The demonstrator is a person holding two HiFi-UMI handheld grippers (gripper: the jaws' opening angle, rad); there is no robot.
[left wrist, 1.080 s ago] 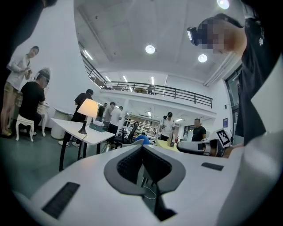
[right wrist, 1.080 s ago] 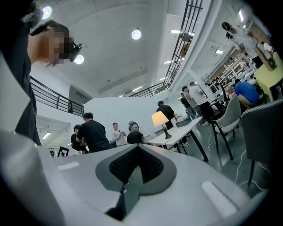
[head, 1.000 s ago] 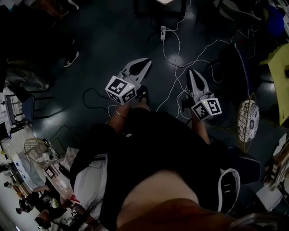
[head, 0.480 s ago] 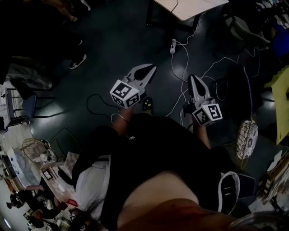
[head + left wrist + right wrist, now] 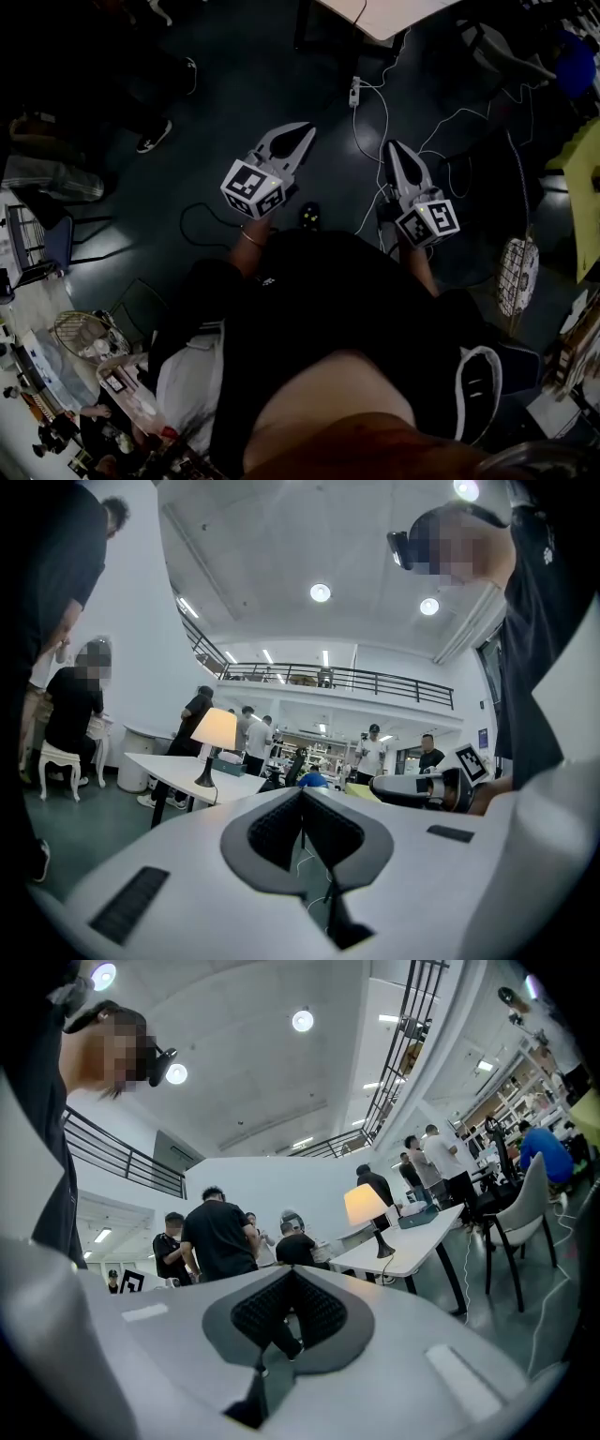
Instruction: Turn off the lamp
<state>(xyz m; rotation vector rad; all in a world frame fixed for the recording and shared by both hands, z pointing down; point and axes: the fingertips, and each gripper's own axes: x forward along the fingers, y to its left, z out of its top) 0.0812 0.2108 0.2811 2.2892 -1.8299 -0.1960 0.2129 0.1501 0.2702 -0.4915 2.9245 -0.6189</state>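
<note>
Left tongs [image 5: 302, 792]: narrow, tips pressed together with nothing between them. They are held level and point towards the lamp's end of the room.
Right tongs [image 5: 291, 1275]: also narrow, tips meeting and gripping nothing. They are held level, with the lamp to the right of their line.
Head view: the two tongs sit side by side over the dark floor [image 5: 234, 84], each in a hand and apart from the other.
Lamp [image 5: 215, 731]: lit, with a glowing cream shade on a thin dark stem and round base. It stands upright on the white surface [image 5: 169, 766], well apart from both tongs and touched by neither.
Lamp's place in the views: left of centre in the left gripper view, right of centre in the right gripper view.
Box [image 5: 228, 767]: teal and flat, on the surface just beside the lamp's base.
Chair [image 5: 525, 1206]: pale, standing at the surface's side on the right of the right gripper view.
People [image 5: 217, 1232]: several in dark tops stand around the room beyond the tongs, and some are near the surface.
Power strip [image 5: 355, 92]: white, on the floor near the surface's leg.
Cables [image 5: 370, 131]: white, trailing from the strip across the floor between the two tongs.
Fan [image 5: 517, 265]: wire-caged, at the right edge of the head view, well away from the lamp.
</note>
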